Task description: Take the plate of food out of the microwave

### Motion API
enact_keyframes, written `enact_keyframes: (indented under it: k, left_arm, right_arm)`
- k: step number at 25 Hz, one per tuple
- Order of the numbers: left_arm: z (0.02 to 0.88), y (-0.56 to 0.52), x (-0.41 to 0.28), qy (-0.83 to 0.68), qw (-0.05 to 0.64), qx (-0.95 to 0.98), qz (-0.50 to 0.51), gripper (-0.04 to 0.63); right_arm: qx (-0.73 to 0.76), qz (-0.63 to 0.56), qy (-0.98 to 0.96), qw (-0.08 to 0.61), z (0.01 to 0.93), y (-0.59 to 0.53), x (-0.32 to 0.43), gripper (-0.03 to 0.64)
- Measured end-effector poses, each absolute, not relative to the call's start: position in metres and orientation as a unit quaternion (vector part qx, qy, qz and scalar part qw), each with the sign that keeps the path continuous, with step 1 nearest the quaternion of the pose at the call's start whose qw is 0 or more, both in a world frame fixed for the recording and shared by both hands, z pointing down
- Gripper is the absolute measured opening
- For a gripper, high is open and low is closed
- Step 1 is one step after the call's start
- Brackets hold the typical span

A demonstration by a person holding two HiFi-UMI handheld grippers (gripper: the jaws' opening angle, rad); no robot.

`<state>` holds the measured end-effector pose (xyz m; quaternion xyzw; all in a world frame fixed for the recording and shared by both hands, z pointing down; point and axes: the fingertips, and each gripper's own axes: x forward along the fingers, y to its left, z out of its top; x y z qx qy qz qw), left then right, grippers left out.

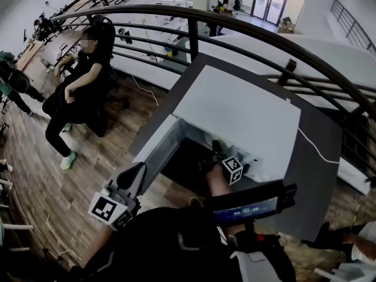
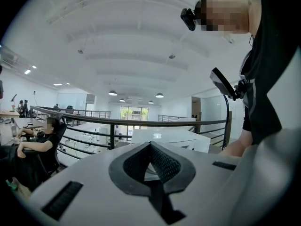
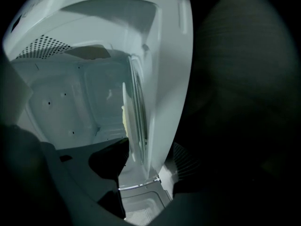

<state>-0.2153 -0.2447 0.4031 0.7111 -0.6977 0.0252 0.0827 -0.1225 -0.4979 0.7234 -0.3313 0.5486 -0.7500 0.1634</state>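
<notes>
**Right gripper at the plate in the microwave**

The white microwave (image 1: pixel 241 110) sat on a gray desk (image 1: pixel 314 175). Its door (image 1: pixel 154 148) hung open to the left. The right gripper (image 3: pixel 148 157) was in the opening, turned on its side. Its jaws were apart, and the rim of the plate (image 3: pixel 135 112) came into the gap between them. They did not look closed on it. The plate was inside the microwave, seen from its edge, with some yellow food (image 3: pixel 123 119) on it. The left gripper (image 2: pixel 150 147) was held low near the door, away from the plate. Its jaws were together with nothing in them. A dark rail (image 1: pixel 192 37) ran behind the desk. A person (image 1: pixel 79 81) sat off to the left, well apart from the desk.
</notes>
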Motion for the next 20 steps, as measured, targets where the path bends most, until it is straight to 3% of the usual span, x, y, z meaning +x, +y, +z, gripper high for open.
enact_keyframes:
  k: [13, 20]
  left_arm:
    - [0.3994, -0.2389, -0.2142, -0.703, 0.083, 0.705, 0.041, 0.005]
    - [0.3999, -0.2393, -0.2153, -0.699, 0.082, 0.709, 0.044, 0.005]
  right_arm:
    - [-0.332, -0.75, 0.55, 0.154, 0.7258, -0.4975, -0.1232, 0.273]
    - [-0.33, -0.756, 0.54, 0.17, 0.7247, -0.495, -0.1177, 0.24]
